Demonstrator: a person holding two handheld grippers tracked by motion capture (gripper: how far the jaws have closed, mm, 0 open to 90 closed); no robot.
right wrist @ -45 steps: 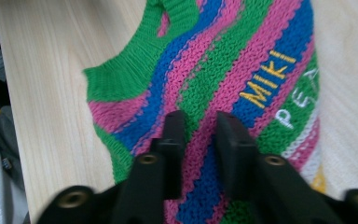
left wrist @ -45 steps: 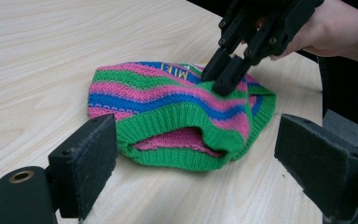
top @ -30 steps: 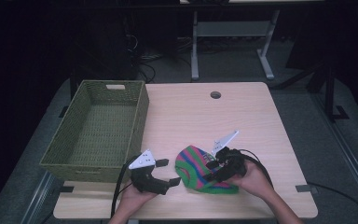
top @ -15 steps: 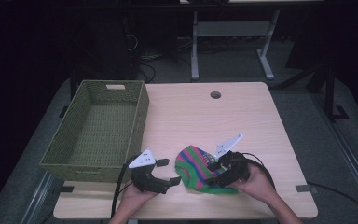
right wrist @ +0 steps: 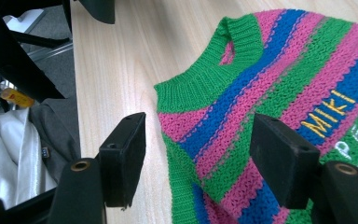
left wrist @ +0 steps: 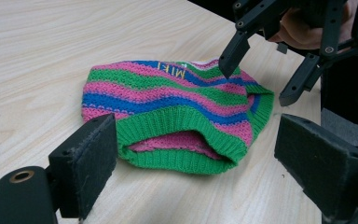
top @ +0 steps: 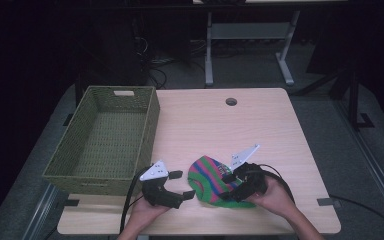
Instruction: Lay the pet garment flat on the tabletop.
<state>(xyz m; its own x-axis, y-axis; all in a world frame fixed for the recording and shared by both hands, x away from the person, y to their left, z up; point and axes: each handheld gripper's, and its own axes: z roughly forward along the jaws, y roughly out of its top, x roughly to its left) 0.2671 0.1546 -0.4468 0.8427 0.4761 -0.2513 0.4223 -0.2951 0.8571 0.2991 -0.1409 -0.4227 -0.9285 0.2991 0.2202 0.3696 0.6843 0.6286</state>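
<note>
Striped knit hat lies flat near the table's front edge, and both my left gripper and my right gripper, which has just been opening, are wide open and empty, so I should pinch its green rim gently.

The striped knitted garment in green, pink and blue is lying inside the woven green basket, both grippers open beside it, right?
Not quite. The striped knitted garment lies on the wooden table, right of the woven green basket, as the high view shows. The left gripper and the right gripper are indeed open.

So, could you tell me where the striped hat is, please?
In the high view the hat lies on the table's near edge, between both grippers, right of the basket.
</note>
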